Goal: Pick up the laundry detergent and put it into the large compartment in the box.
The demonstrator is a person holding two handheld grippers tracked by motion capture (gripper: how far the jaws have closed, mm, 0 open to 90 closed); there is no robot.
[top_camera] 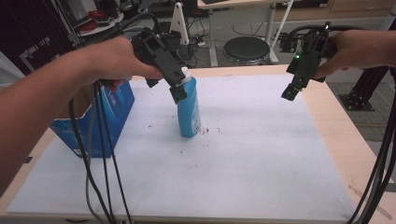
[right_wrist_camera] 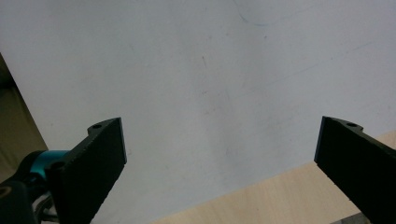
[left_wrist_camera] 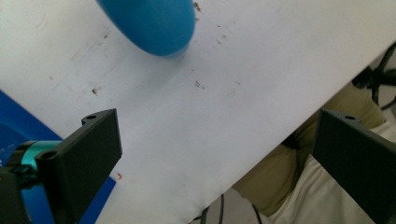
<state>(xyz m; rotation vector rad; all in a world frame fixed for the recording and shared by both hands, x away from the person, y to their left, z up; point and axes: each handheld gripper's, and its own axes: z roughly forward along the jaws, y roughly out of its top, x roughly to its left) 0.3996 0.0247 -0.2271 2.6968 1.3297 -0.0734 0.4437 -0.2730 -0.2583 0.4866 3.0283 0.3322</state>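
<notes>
While the blue bottle [top_camera: 188,109] stands upright on the white sheet [top_camera: 243,154] covering the counter [top_camera: 336,121], the left tool [top_camera: 179,94] hovers at its top, jaws spread wide, gripping nothing. The right tool [top_camera: 288,93] hangs released, well apart to the right. A blue box [top_camera: 105,116] sits left of the bottle.

A blue bottle [top_camera: 189,109] stands upright on the white sheet [top_camera: 243,154] covering the table [top_camera: 336,121], a little left of centre. The left gripper [top_camera: 180,93] hangs at the bottle's top, against its neck. A blue box [top_camera: 100,121] sits at the sheet's left edge. The right gripper [top_camera: 289,92] hovers far right, well apart from the bottle.
</notes>
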